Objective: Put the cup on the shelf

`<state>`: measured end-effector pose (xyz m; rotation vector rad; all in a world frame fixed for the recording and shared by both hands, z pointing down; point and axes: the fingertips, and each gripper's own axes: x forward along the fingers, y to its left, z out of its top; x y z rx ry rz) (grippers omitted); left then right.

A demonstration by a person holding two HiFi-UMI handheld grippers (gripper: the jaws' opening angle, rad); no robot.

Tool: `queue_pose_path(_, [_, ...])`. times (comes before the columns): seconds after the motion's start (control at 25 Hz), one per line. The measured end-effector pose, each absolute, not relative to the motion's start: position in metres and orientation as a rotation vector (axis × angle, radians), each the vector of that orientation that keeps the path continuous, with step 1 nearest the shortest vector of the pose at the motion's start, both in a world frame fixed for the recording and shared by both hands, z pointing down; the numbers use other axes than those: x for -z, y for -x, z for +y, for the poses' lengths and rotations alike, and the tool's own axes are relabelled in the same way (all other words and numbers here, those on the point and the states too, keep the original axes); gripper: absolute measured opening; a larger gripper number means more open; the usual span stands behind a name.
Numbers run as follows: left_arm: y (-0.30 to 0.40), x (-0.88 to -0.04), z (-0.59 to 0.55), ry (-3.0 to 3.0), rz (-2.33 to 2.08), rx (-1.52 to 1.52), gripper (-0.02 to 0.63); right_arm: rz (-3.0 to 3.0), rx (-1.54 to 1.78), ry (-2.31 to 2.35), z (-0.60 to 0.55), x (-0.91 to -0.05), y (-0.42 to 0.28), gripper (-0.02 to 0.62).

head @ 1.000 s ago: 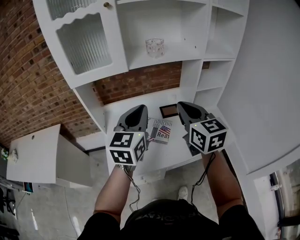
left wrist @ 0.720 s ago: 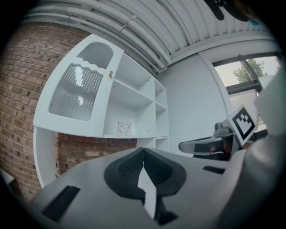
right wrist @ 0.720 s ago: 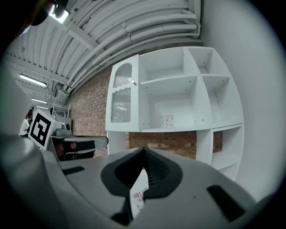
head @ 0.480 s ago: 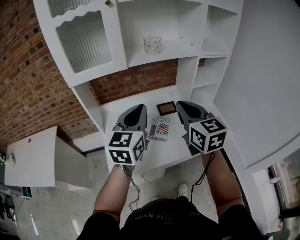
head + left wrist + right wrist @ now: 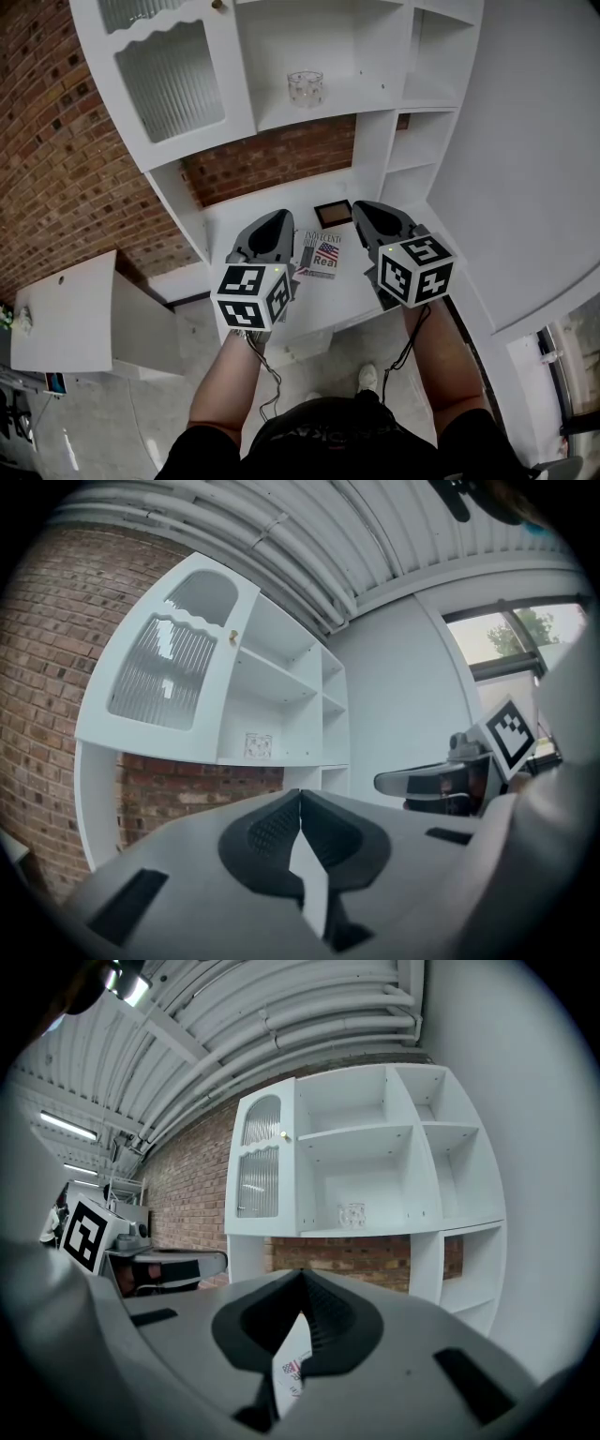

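Observation:
A clear patterned glass cup (image 5: 306,87) stands upright on the middle board of the white shelf unit (image 5: 349,105); it also shows small in the left gripper view as the cup (image 5: 258,745) and in the right gripper view as the cup (image 5: 352,1215). Both grippers hang side by side over the desk, well back from the cup and below it. My left gripper (image 5: 280,217) is shut with nothing in it, its jaws meeting at the tip (image 5: 300,794). My right gripper (image 5: 362,208) is likewise shut and empty (image 5: 302,1275).
A book (image 5: 322,255) with a flag cover and a small dark picture frame (image 5: 333,213) lie on the white desk (image 5: 253,211) under the shelves. A ribbed-glass cabinet door (image 5: 169,80) is left of the cup. Brick wall behind; a white table (image 5: 66,309) at far left.
The shelf unit and the picture frame sit slightly higher in the head view than a second ago. Both grippers stay shut and side by side.

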<state>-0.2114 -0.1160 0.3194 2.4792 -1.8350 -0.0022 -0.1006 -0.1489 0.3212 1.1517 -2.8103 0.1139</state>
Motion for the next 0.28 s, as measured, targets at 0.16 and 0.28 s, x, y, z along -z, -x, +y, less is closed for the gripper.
queue_pose_path(0.16, [0.2113,-0.3195,-0.1138,-2.478,-1.841,-0.002,0.008,-2.813,-0.117,-1.149,-0.1473,-0.3227,0.1004,0.0])
queue_pose_path(0.28, [0.2101,-0.3198,-0.1125,-2.478,-1.845,-0.004,0.007,-2.813,-0.12,-1.147,-0.1464,-0.3234,0.0993,0.0])
